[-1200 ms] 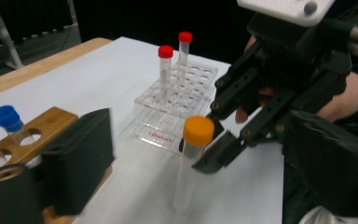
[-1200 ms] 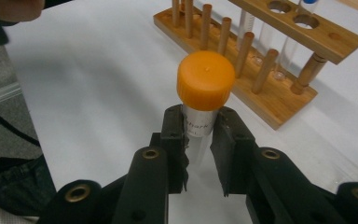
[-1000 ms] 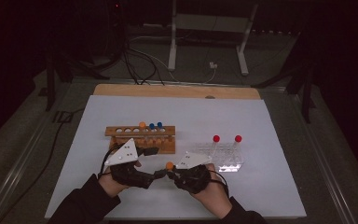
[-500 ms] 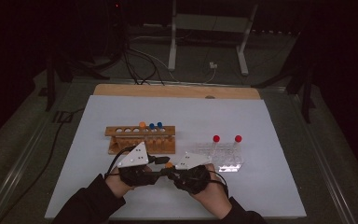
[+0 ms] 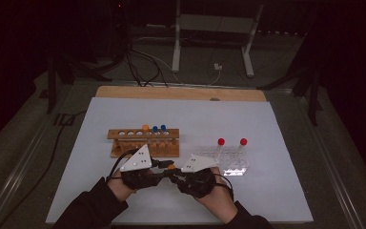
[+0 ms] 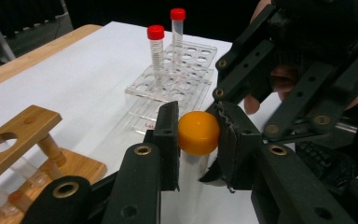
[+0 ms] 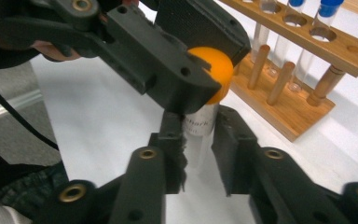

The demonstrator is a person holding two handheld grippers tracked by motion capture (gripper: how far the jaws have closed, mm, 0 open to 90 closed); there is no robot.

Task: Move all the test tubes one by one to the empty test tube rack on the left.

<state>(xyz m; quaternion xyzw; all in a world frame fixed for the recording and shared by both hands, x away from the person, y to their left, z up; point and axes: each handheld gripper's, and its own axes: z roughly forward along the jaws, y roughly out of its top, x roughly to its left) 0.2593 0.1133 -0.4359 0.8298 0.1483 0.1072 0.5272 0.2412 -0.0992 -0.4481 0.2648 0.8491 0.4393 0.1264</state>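
Note:
A clear tube with an orange cap (image 6: 198, 133) is held above the white mat, in front of the wooden rack (image 5: 143, 143). My left gripper (image 6: 198, 126) has just been closing and is shut on the cap (image 7: 219, 65), one pad on each side. My right gripper (image 7: 199, 135) meets it from the other side. Its jaws have just been opening and now stand loosely around the tube's body (image 7: 200, 123). From above, both grippers (image 5: 164, 168) (image 5: 175, 172) meet tip to tip at the orange cap (image 5: 171, 167).
The wooden rack holds an orange-capped tube (image 5: 145, 127) and two blue-capped ones (image 5: 159, 128). To its right a clear plastic rack (image 5: 231, 162) carries two red-capped tubes (image 5: 220, 141). The white mat (image 5: 267, 191) lies on a wooden table; cables and stands sit behind it.
My left gripper swung in toward the right one and closed on the orange cap. The right hand stayed where it was, holding the tube.

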